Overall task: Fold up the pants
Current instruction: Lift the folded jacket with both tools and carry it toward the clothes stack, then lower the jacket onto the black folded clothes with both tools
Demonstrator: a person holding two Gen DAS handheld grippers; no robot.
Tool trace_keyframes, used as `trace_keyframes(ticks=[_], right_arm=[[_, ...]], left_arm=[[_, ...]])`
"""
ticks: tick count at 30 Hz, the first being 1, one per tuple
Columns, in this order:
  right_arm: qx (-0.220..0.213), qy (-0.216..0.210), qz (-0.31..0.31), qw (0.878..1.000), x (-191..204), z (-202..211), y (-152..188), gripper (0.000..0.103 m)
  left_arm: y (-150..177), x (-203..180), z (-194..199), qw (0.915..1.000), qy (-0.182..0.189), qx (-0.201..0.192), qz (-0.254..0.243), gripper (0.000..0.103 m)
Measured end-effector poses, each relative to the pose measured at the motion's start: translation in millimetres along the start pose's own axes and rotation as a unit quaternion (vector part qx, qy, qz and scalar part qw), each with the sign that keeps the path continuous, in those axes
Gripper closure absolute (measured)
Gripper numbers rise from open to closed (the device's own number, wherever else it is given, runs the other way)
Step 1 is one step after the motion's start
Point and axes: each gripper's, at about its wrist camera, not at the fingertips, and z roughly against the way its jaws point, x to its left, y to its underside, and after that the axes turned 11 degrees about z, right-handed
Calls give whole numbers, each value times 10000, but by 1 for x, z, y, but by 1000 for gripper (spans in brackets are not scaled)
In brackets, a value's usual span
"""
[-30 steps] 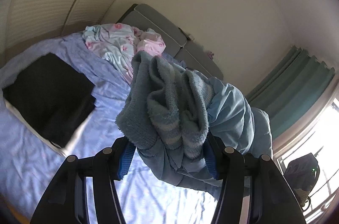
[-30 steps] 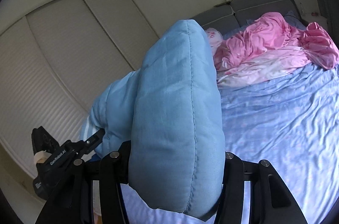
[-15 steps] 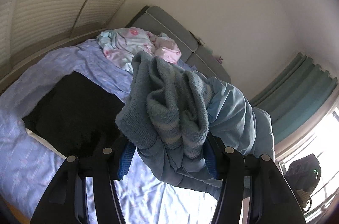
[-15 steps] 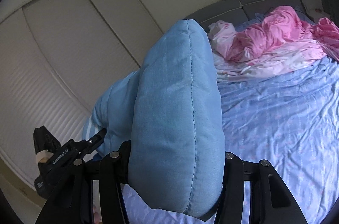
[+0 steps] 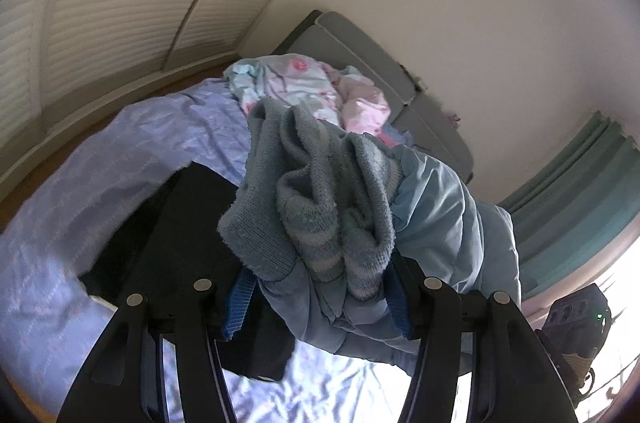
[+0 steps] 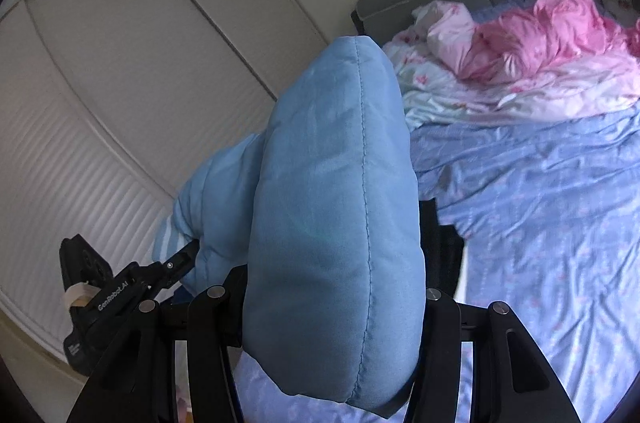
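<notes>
Pants (image 6: 332, 223): smooth padded cloth, faint sheen, stitched seam; cuff (image 5: 320, 223) ribbed terry knit, fuzzy, matt. Left gripper (image 5: 316, 287): matt black plastic, metal rivets, blue pads (image 5: 240, 299). Bedsheet (image 6: 540, 223): thin crinkled cloth. Dark folded garment (image 5: 192, 243), 9 o'clock of cuff: matt cloth. Pink quilt (image 6: 540, 27), 1 o'clock: glossy satin-like. Headboard (image 5: 360, 55): grey matt upholstery. Closet doors (image 6: 100, 103): ribbed matt panels.

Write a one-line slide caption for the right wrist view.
Right gripper clamps a padded light-blue pants fold above the blue bedsheet, pink bedding behind.
</notes>
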Motion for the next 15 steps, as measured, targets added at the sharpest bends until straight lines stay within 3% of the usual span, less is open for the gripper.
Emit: trace_keyframes(ticks=[8,15], right_arm=[[645,-49,-228,9976,-9,-81,7,50],[1012,129,-165,9946,-8,-122,20,50]], left_arm=[[-30,51,-56,9984,-406,316,221,47],[-35,92,-103,9951,-573,609,532,47]])
